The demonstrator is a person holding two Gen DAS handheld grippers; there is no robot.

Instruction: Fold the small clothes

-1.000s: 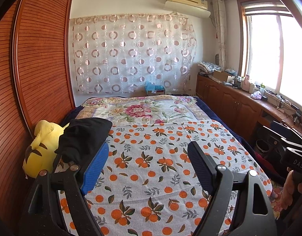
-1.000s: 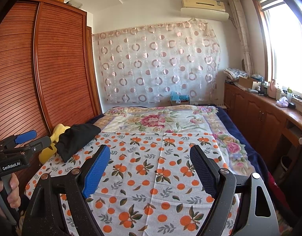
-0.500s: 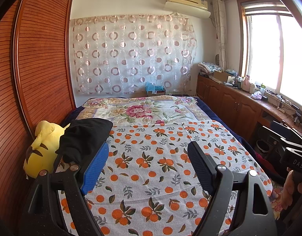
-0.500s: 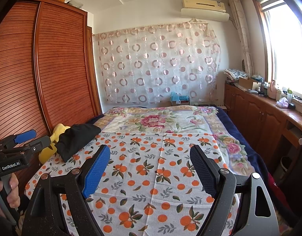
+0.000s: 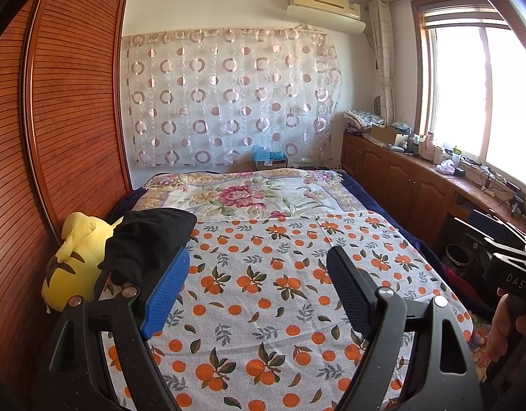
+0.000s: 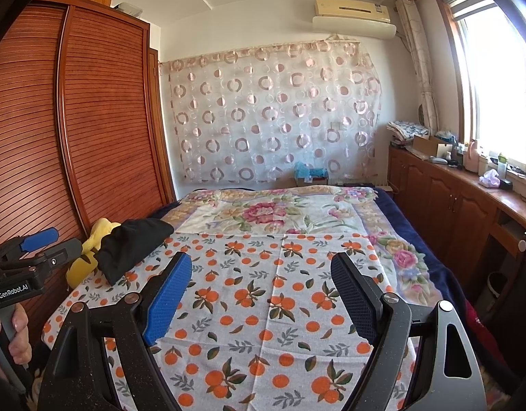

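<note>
Your bed [image 5: 382, 198] ahead of you, dark blue cover at its edges, floral blanket [image 5: 249, 195] across the far half, orange-print sheet [image 5: 263, 284] over the near half, black garment [image 5: 150, 239] bunched at its left edge, resting partly on a yellow plush toy [image 5: 74, 267]

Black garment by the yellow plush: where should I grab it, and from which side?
Take the black garment at its near lower corner, which lies on the orange-print sheet. Probably best with the left gripper, coming from the bed's middle, since the yellow plush and wardrobe block the far side.
</note>
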